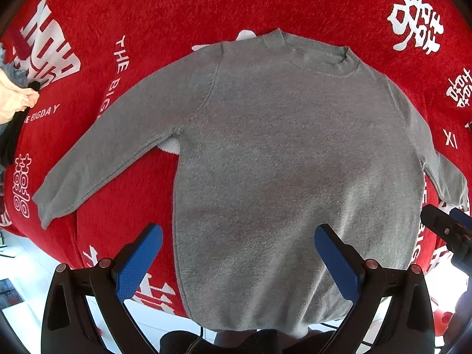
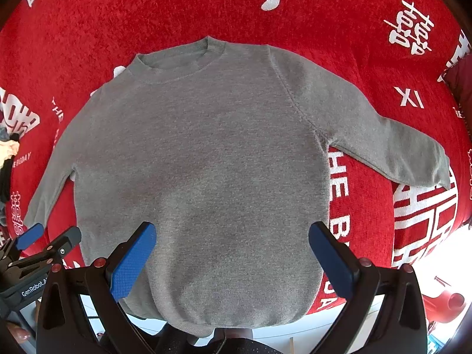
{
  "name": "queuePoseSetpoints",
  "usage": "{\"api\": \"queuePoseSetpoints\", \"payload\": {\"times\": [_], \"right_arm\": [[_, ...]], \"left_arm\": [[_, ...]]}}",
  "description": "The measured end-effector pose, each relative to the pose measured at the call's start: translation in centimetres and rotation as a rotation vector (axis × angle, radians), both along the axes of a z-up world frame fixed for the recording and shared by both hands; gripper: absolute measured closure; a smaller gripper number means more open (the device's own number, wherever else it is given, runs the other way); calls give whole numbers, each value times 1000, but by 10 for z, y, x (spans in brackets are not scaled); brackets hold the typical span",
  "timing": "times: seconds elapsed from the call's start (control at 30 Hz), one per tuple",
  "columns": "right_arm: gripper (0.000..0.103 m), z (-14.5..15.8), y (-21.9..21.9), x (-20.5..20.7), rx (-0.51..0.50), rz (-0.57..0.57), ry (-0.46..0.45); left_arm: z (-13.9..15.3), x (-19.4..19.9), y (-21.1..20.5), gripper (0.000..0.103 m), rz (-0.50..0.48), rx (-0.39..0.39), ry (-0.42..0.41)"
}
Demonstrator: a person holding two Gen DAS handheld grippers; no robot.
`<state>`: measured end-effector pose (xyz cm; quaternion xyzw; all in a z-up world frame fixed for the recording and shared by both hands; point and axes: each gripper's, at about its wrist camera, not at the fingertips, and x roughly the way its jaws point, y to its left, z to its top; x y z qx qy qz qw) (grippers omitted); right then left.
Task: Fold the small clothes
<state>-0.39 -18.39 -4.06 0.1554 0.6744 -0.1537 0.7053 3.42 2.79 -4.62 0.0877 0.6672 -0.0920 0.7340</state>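
1. A red blanket (image 1: 206, 6) with white lettering and characters is covering the surface, and a pale floor is showing past its near edge.
2. A grey sweater (image 1: 280, 162) is lying flat on the blanket, neckline pointing away from the cameras, both sleeves spreading outward and down to the sides.
3. The sweater's hem is hanging just over the blanket's near edge.
4. The left hand-held gripper (image 1: 239, 253) is hovering above the sweater's lower left part, its blue fingers (image 1: 138, 262) standing wide apart and gripping nothing.
5. The right hand-held gripper (image 2: 233, 253) is hovering above the lower middle of the sweater, likewise spread wide and holding nothing.
6. A heap of other clothes (image 1: 14, 100) is lying at the blanket's far left edge.
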Motion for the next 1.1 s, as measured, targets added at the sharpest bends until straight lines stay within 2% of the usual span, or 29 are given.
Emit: {"api": "queuePoseSetpoints", "payload": {"times": [0.93,1.1], "right_arm": [[0,-4,8,4,-5,26,9],[0,-5,10,4,-7,23,9]], "left_arm": [[-5,2,10,0,27,2,6],[-7,3,13,0,20,-21,21]]}}
